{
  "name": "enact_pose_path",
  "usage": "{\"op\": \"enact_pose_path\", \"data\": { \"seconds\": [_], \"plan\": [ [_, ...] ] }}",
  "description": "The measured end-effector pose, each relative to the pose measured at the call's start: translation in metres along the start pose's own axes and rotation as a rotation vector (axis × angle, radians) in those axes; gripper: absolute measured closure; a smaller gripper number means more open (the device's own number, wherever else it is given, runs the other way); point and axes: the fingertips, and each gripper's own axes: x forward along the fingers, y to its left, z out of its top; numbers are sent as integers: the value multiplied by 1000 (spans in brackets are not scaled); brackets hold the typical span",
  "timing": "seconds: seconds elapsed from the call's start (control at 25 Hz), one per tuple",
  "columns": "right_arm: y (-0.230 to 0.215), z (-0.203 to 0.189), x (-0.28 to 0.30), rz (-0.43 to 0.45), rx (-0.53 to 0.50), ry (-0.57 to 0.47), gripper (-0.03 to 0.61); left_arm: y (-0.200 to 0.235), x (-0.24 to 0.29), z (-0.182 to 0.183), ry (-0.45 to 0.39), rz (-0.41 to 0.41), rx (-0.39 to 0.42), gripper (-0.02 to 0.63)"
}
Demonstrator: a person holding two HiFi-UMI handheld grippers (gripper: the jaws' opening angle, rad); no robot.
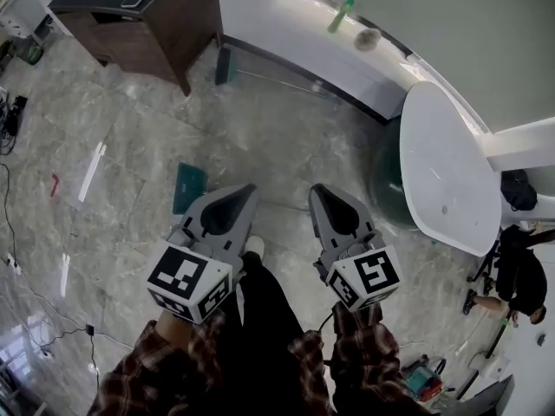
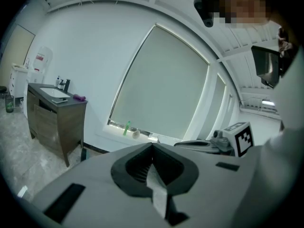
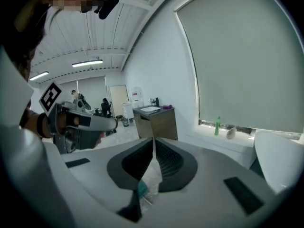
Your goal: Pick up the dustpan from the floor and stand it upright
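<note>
In the head view a flat teal dustpan [image 1: 188, 186] lies on the grey marble floor, its right part hidden behind my left gripper [image 1: 249, 189]. That gripper is held above the floor, just right of the dustpan, with its jaws shut and nothing between them. My right gripper [image 1: 316, 189] hangs beside it, further right, also shut and empty. In the left gripper view the jaws of the left gripper [image 2: 152, 145] meet at the tip. In the right gripper view the right gripper [image 3: 153, 139] is closed, and a sliver of teal [image 3: 142, 188] shows below the jaws.
A dark wooden sink cabinet [image 1: 143, 16] stands at the back left, with a second teal long-handled item [image 1: 224, 64] beside its leg. A white window ledge holds a green bottle [image 1: 341, 16]. A white table [image 1: 447, 167] and a dark green round object [image 1: 388, 180] stand right. Cables [image 1: 13, 120] lie at left.
</note>
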Motion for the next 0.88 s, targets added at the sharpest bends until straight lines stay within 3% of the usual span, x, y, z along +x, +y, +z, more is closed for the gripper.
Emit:
{"op": "enact_pose_path", "data": {
  "seconds": [0.2, 0.36, 0.56, 0.88],
  "plan": [
    [-20, -105, 45, 22, -57, 159, 555, 36, 12, -68, 70, -15, -48, 604],
    [-48, -209, 86, 45, -137, 324, 486, 68, 33, -128, 119, -29, -81, 603],
    [-90, -360, 126, 93, -246, 519, 428, 103, 68, -218, 173, -56, -109, 604],
    [-144, -602, 159, 113, -249, 792, 405, 153, 114, -367, 183, -82, -183, 603]
  ]
}}
